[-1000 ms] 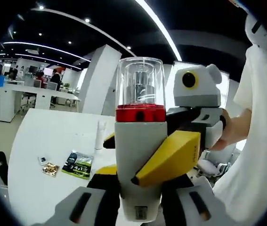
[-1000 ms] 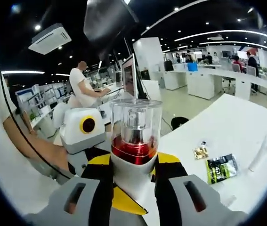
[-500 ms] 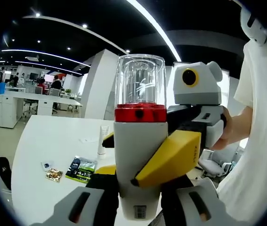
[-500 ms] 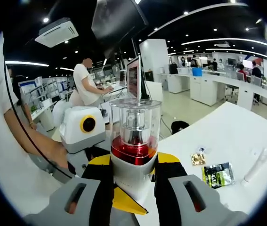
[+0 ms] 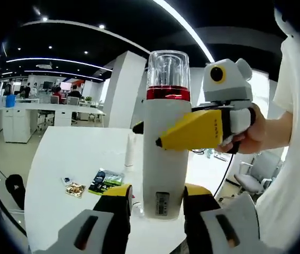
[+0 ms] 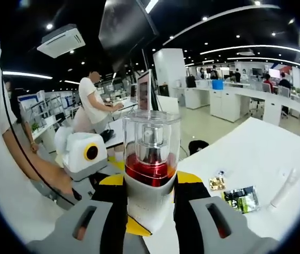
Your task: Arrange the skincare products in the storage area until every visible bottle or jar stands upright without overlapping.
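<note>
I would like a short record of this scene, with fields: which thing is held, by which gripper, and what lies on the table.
held object: white bottle, red band, clear cap
holder: right gripper, shut on its body
left gripper: jaws flank the white bottle's base; grip unclear
table: white; green packet lying flat, white tube standing

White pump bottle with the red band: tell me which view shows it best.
The left gripper view: the white pump bottle stands full-length, clear cap to label, held by the right gripper. The right gripper view looks down at its cap and red band.
</note>
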`<state>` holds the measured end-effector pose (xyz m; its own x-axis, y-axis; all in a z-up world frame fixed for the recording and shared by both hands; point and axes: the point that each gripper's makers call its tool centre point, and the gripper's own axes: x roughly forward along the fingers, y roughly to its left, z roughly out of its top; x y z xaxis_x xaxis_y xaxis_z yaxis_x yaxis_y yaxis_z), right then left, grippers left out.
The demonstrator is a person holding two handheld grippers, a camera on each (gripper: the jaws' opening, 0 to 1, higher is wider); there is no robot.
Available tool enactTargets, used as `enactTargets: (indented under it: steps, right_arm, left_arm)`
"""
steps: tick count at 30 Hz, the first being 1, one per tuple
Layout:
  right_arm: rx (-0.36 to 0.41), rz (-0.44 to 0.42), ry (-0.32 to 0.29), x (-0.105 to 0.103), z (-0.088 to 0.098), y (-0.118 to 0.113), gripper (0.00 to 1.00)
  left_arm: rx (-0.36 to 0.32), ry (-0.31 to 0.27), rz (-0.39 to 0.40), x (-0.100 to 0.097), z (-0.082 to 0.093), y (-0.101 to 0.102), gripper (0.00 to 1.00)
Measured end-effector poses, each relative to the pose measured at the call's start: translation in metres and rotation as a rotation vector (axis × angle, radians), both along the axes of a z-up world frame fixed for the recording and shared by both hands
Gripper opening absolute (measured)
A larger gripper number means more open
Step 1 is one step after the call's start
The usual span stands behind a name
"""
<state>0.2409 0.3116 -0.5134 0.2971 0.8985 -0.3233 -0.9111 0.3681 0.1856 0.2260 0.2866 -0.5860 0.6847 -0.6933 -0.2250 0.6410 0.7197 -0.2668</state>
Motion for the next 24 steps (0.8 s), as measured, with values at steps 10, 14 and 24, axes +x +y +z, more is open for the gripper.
enactTargets:
  steps: [10,14,24]
  right_arm:
    - [0.055,-0.048,0.008,0.023,0.013,-0.006,0.3]
    - [0.049,-0.053,0.001,0.03,0.012,-0.006,0.3]
    - [0.007,-0.08,-0.001,0.045,0.0,-0.02,0.3]
  left_arm:
    - [0.056,0.036,0.036,-0.009,-0.015,0.016,0.49]
    - [0.056,0.061,0.064,-0.012,-0.02,0.026,0.49]
    - [0.07,0.131,0.16,-0.02,-0.04,0.06,0.49]
